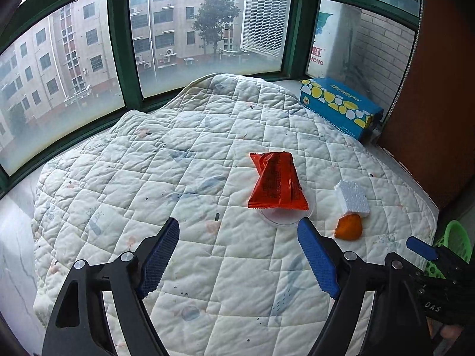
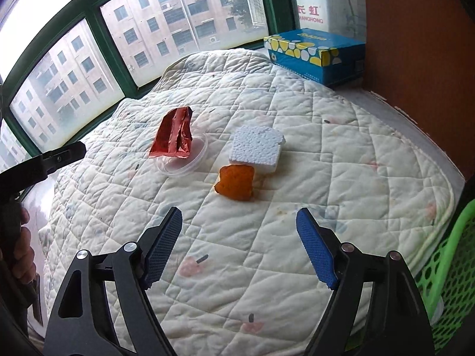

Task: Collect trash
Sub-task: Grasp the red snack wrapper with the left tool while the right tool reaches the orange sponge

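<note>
A red snack wrapper point(image 1: 277, 182) point(image 2: 175, 133) lies on a clear plastic lid point(image 1: 282, 218) point(image 2: 184, 160) on the white quilted pad point(image 1: 178, 178) point(image 2: 326, 148). To its right sit a white foam block point(image 1: 351, 198) point(image 2: 256, 148) and, touching the block's near side, an orange peel point(image 1: 348, 227) point(image 2: 236, 182). My left gripper point(image 1: 239, 231) hangs open just short of the wrapper, nothing between its blue pads. My right gripper point(image 2: 239, 222) is open too, a little short of the peel, and empty. One of its blue fingertips point(image 1: 421, 247) shows at the right edge of the left wrist view.
A blue tissue box point(image 1: 338, 103) point(image 2: 314, 55) with yellow and white spots stands at the pad's far right, beside a brown panel. A green mesh basket point(image 1: 454, 243) point(image 2: 448, 267) sits at the near right, off the pad. Green-framed windows run along the far side.
</note>
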